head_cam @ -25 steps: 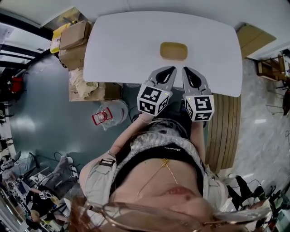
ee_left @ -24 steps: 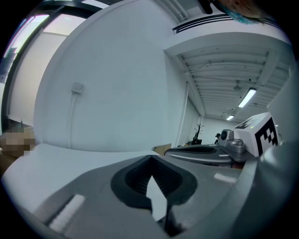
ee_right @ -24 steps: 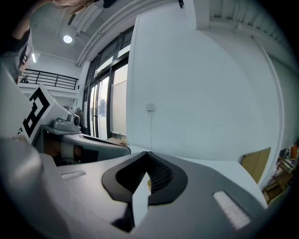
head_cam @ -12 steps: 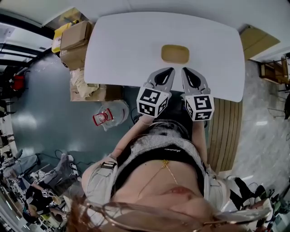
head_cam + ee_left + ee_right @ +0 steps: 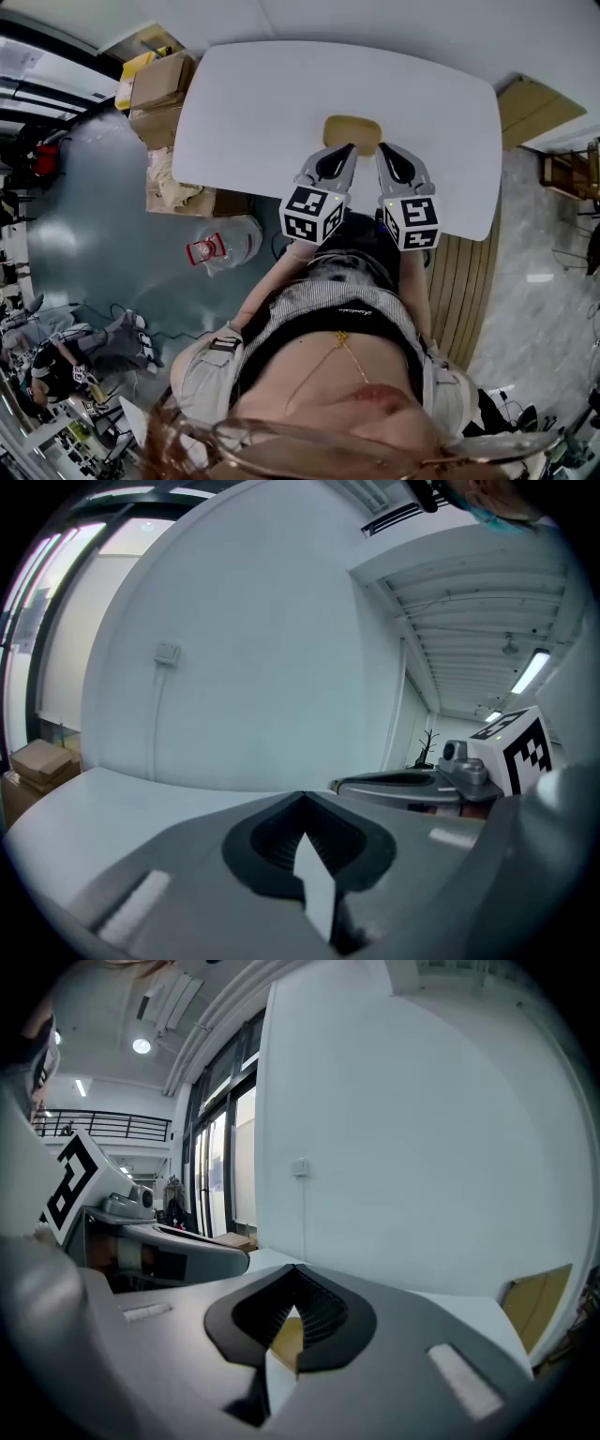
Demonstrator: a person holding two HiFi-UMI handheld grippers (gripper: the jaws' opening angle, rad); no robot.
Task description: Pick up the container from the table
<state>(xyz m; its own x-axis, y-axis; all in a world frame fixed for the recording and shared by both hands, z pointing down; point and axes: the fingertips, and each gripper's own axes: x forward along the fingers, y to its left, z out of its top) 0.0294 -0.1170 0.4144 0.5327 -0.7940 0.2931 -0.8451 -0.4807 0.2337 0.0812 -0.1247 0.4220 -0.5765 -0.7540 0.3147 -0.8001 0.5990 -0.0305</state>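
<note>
- Container (image 5: 352, 129): tan, low, with rounded corners. It lies flat on the white desk (image 5: 253, 103), about mid-width and closer to the person's edge than to the far edge.
- Left claw (image 5: 348, 148): in the head view its tip sits at the container's near left corner and overlaps the rim in the picture. Contact cannot be told.
- Left claw state (left gripper view): the jaws are closed tip to tip with nothing between them. Only pale desk top shows through the opening behind the tips, and the container is not seen there.
- Right claw (image 5: 383, 148): its tip is at the container's near right corner, just beside the left claw's tip. Contact cannot be told here either.
- Right claw state (right gripper view): the jaws are closed fully, tips meeting, and grip nothing. A tan patch of the container shows through the opening behind the tips, lying past the jaws rather than clamped in them.
- Marker cubes, left (image 5: 316, 212) and right (image 5: 412, 222): both are on the person's side of the container, past the desk's near edge.
- Cardboard boxes (image 5: 159, 89): stacked on the floor well to the container's left, off the desk's end.
- Clear plastic bag (image 5: 220, 246) with something red inside: on the floor, near-left of the container.
</note>
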